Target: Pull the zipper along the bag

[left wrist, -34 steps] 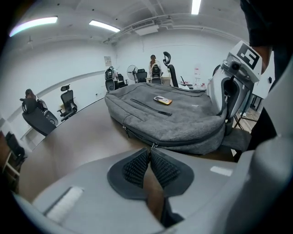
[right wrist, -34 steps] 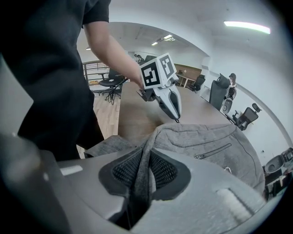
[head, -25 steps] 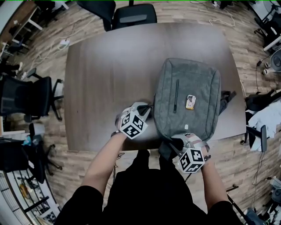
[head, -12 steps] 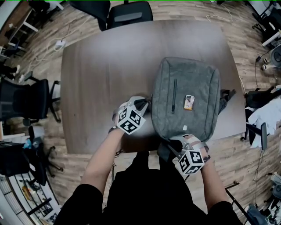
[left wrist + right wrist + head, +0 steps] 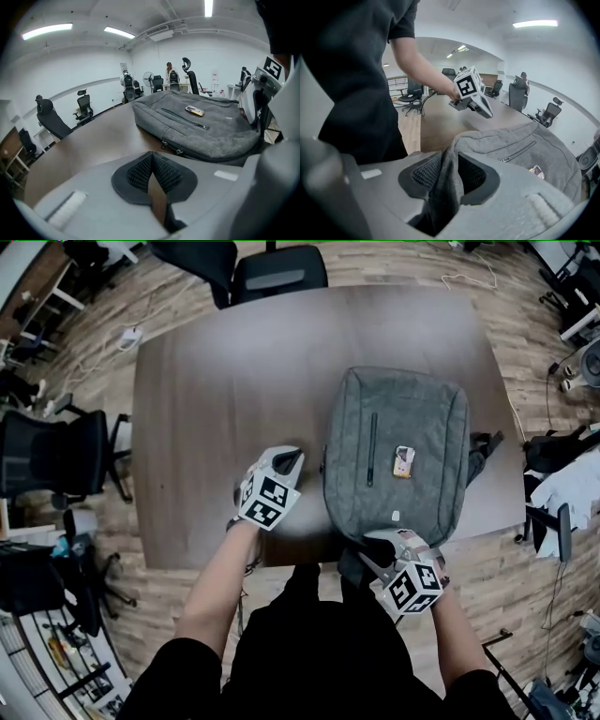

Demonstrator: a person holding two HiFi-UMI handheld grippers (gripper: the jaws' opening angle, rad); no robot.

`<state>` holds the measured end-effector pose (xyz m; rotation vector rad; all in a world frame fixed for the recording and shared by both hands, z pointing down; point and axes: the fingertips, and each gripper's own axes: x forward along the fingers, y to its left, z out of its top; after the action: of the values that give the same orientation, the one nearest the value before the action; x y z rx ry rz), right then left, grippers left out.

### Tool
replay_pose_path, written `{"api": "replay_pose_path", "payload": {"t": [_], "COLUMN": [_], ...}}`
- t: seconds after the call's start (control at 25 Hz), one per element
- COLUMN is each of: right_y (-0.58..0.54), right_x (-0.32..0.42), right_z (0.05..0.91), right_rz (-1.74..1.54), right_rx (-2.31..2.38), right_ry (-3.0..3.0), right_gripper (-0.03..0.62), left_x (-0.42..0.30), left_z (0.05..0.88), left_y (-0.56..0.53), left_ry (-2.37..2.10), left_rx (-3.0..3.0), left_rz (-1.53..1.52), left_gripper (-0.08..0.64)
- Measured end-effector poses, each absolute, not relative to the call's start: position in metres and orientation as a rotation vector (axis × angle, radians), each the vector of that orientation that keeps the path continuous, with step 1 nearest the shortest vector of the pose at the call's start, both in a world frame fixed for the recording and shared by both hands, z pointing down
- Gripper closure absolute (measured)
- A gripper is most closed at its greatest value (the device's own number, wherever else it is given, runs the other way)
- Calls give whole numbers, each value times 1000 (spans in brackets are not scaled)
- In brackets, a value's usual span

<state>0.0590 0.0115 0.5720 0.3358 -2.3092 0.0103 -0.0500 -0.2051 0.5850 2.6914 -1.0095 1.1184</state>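
Note:
A grey backpack [image 5: 398, 456] lies flat on the dark table [image 5: 216, 381], with a small yellow-and-white tag [image 5: 404, 461] on its front. In the left gripper view, the zipper pulls [image 5: 171, 147] hang at the bag's near side. My left gripper [image 5: 291, 460] hovers left of the bag, clear of it; its pads [image 5: 140, 171] meet with nothing between them. My right gripper [image 5: 370, 549] is at the bag's near edge. Its jaws are opening, and a raised fold of grey fabric [image 5: 449, 180] still stands between the pads, touching both.
The table's front edge [image 5: 281, 554] runs just under both grippers. Office chairs stand at the far side [image 5: 277, 273] and to the left [image 5: 56, 451]. A black strap [image 5: 486, 446] hangs off the bag's right side. The floor around is wood with cables.
My left gripper has drawn back to the left, away from the bag's left side. The right gripper stays at the bag's near edge.

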Motion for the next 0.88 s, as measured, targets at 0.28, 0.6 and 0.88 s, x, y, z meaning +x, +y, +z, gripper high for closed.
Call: {"api": "replay_pose_path", "payload": {"t": [0.28,0.6,0.88], "right_y": [-23,-81,-103], "right_x": [56,71,85], "right_z": [505,439,400], "right_rz": [118,1,61], "right_rx": [567,1054,1379], "right_ry": [-2563,-2680,-2690], "right_gripper": [502,591,591], "left_x": [-51,-43,-41], "left_z": [563,510,459], "left_y": [-184,-151,-128], "left_ry": [-1077,-1202,-1267], "left_rx": [2683,2635,2594], "left_rz": [933,518,222], "left_gripper": [540,540,540]}}
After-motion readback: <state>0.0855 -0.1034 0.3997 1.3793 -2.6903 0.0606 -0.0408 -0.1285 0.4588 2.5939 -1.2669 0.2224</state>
